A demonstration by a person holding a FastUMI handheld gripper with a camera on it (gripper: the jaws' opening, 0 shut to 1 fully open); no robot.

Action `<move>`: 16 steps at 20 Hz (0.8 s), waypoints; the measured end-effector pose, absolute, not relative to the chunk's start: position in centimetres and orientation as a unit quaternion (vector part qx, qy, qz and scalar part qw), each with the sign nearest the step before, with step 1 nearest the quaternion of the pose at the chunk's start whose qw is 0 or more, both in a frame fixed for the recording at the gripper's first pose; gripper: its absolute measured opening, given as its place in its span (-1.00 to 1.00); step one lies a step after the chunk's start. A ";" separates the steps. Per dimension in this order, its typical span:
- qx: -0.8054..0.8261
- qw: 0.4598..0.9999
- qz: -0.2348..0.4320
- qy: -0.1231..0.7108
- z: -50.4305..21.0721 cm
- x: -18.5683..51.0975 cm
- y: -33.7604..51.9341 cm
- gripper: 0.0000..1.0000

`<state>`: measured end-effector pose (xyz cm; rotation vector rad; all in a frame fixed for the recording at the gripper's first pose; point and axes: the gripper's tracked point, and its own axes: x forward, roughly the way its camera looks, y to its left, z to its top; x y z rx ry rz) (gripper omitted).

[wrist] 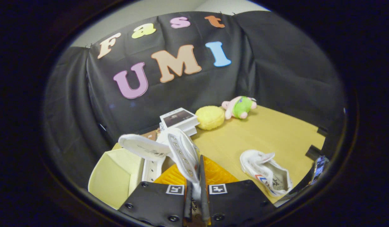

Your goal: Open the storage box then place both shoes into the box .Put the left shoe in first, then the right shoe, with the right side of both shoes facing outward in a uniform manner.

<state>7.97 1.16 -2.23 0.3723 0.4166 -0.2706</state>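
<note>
My gripper [197,189] is shut on the laced edge of a white shoe [181,151], held up just ahead of the fingers. Its tongue sticks out to the left and its orange sole [214,173] faces down toward me. The cream storage box [112,176] stands open just left of and below the held shoe. The other white shoe [266,173], with red and blue stripes, lies on its side on the table to the right of the fingers.
On the yellow-brown table [270,135], beyond the held shoe, are a stack of books [178,119], a yellow plush ball [210,117] and a pink and green plush toy [240,107]. The black cloth wall closes the back and sides.
</note>
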 end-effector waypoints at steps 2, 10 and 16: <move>0.169 0.955 -0.136 0.201 1.8 8.8 3.1 -0.71; 0.224 0.927 -0.073 0.292 -0.6 11.5 15.7 -0.71; 0.200 0.904 -0.056 0.374 -6.5 12.1 19.8 -0.71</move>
